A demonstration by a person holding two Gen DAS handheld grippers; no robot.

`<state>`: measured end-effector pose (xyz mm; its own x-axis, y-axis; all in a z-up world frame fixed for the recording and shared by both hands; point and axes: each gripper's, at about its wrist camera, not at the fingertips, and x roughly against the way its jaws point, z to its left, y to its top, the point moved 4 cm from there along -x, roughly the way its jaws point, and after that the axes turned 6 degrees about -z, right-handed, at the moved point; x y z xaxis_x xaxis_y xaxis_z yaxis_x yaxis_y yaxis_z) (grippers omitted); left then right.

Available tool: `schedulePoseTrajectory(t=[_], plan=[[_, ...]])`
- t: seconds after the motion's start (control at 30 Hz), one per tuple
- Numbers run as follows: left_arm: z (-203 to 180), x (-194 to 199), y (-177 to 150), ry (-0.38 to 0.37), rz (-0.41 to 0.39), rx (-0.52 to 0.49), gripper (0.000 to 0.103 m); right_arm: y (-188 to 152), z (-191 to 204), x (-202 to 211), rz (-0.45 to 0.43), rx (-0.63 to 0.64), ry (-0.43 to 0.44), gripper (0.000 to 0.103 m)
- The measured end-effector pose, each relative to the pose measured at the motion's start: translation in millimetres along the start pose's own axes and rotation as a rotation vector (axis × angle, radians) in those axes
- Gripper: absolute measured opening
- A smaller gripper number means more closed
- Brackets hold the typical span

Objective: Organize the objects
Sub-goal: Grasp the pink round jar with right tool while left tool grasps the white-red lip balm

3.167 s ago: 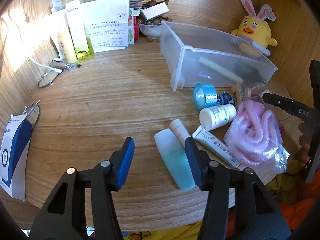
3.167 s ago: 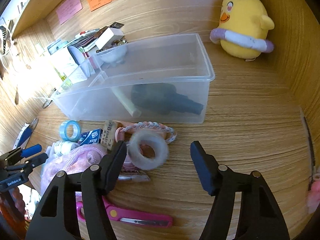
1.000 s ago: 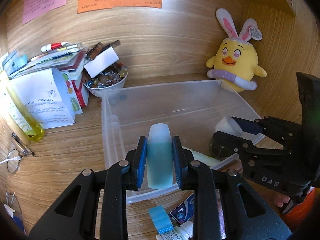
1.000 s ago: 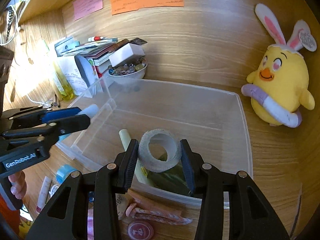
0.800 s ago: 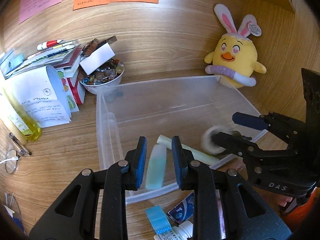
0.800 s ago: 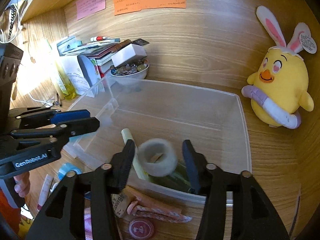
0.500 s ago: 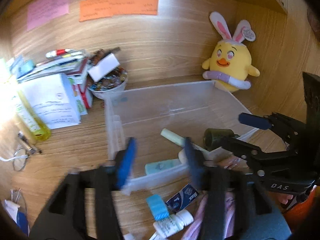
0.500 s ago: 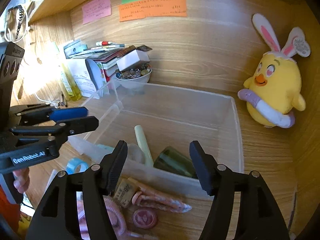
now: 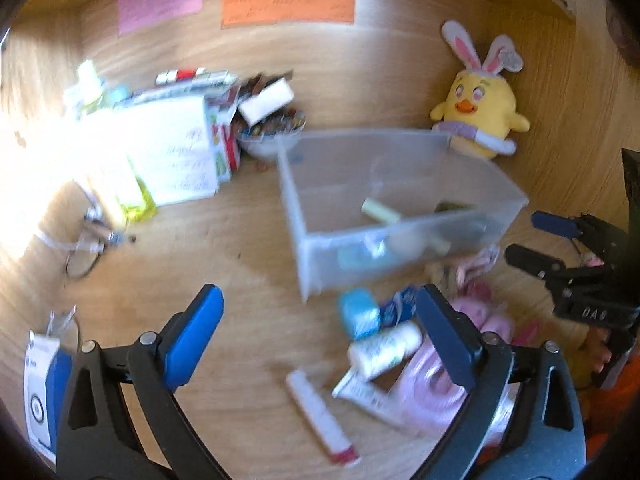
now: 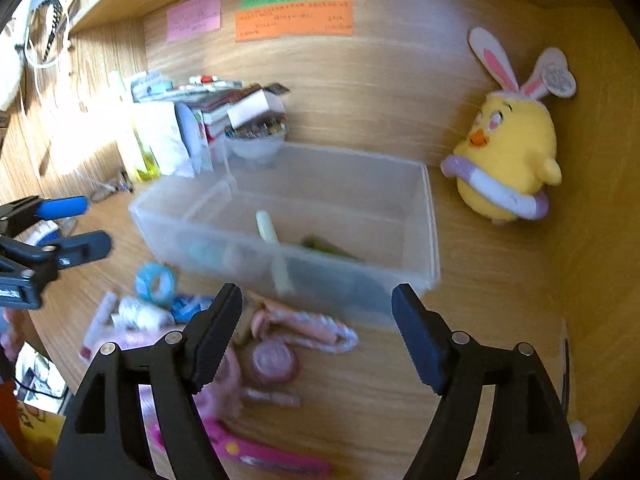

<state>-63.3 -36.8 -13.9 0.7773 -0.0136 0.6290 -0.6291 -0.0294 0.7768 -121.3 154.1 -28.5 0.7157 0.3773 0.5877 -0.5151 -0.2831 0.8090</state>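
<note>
1. The clear plastic bin (image 10: pixel 352 200) stands on the wooden desk (image 9: pixel 248 272), holding a pale green stick (image 10: pixel 267 227), a dark green item (image 10: pixel 324 245), a teal bottle (image 9: pixel 352 257) and a whitish tape roll (image 9: pixel 406 242), blurred behind the near wall.
2. Both grippers are short of the bin, which lies beyond their fingertips.
3. The left gripper (image 9: pixel 320 320) has just been opening; its jaws stand wide apart with nothing between them.
4. The right gripper (image 10: pixel 318 320) has likewise been opening; its jaws are apart and empty.
5. In front of the bin lie a blue tape roll (image 10: pixel 155 282), a white bottle (image 9: pixel 386 346), a white tube (image 9: pixel 320 416), a pink braided cord (image 10: pixel 308 327) and pink scissors (image 10: pixel 260 454).
6. A yellow chick plush (image 10: pixel 510 160) sits right of the bin.
</note>
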Motion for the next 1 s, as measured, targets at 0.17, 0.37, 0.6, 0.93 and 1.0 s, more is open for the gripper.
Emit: schedulePoseTrajectory(t=[0.17, 0.37, 0.6, 0.93, 1.0], plan=[[12.4, -6.4, -30.2, 0.041, 0.084, 0.028, 0.098, -24.3, -5.7, -10.6, 0.063, -0.017, -0.014, 0.074], [13.1, -4.3, -55.2, 0.072, 0.116, 0.014, 0.098, -35.9, -4.2, -21.8, 0.110, -0.031, 0.004, 0.075], [15.9, -3.5, -75.4, 0.088, 0.133, 0.000, 0.098, -39.6, 3.0, -28.8, 0.143, -0.027, 0.014, 0.075], [11.3, -6.1, -83.7, 0.076, 0.107, -0.026, 0.078, -39.9, 5.0, -33.5, 0.162, -0.063, 0.036, 0.069], [9.3, -6.4, -82.2, 0.066, 0.102, -0.033, 0.072, -40.0, 5.3, -34.5, 0.161, -0.081, 0.052, 0.064]])
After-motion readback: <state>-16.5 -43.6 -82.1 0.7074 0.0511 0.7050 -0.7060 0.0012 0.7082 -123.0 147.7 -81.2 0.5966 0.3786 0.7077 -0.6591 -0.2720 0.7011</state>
